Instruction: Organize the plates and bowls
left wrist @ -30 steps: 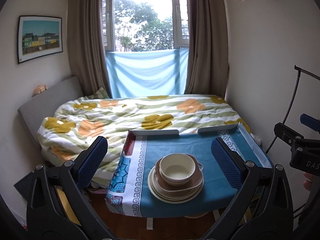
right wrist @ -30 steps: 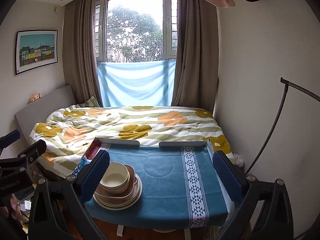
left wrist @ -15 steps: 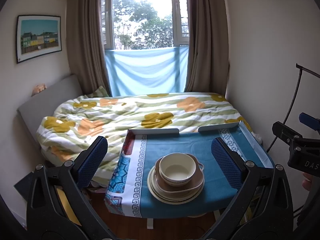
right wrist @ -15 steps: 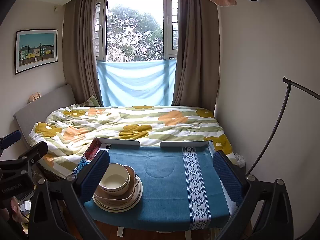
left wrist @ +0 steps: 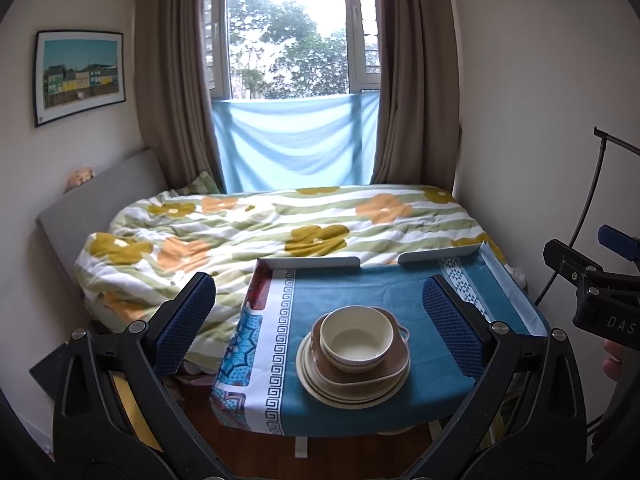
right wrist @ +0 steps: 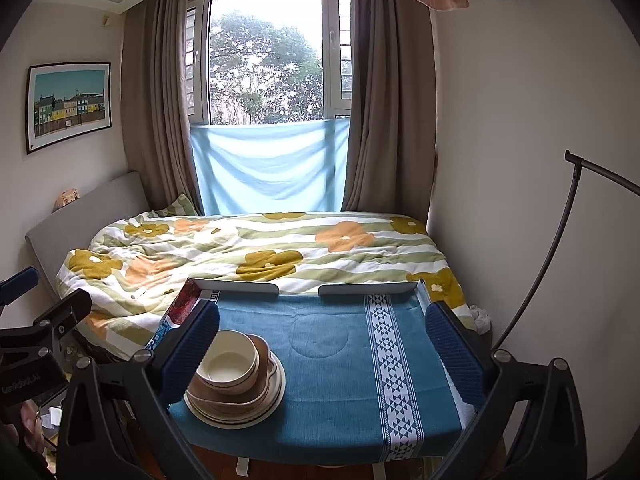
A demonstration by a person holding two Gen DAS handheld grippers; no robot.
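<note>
Dish stack on table, untouched.
Cream bowl (left wrist: 355, 340) sits atop brown dish (left wrist: 394, 364) and plates (left wrist: 320, 380); left gripper (left wrist: 318, 326) and right gripper (right wrist: 322, 352) both spread wide, empty.

Left wrist view from in front of the blue-clothed folding table (left wrist: 360, 280), facing the window, right wrist view (right wrist: 328, 320) alongside to its right, both sharing table, bed, window

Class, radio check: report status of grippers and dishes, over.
Left gripper open, empty. Right gripper open, empty. Cream bowl atop brown dish and plates, untouched. Nothing blocking.
</note>
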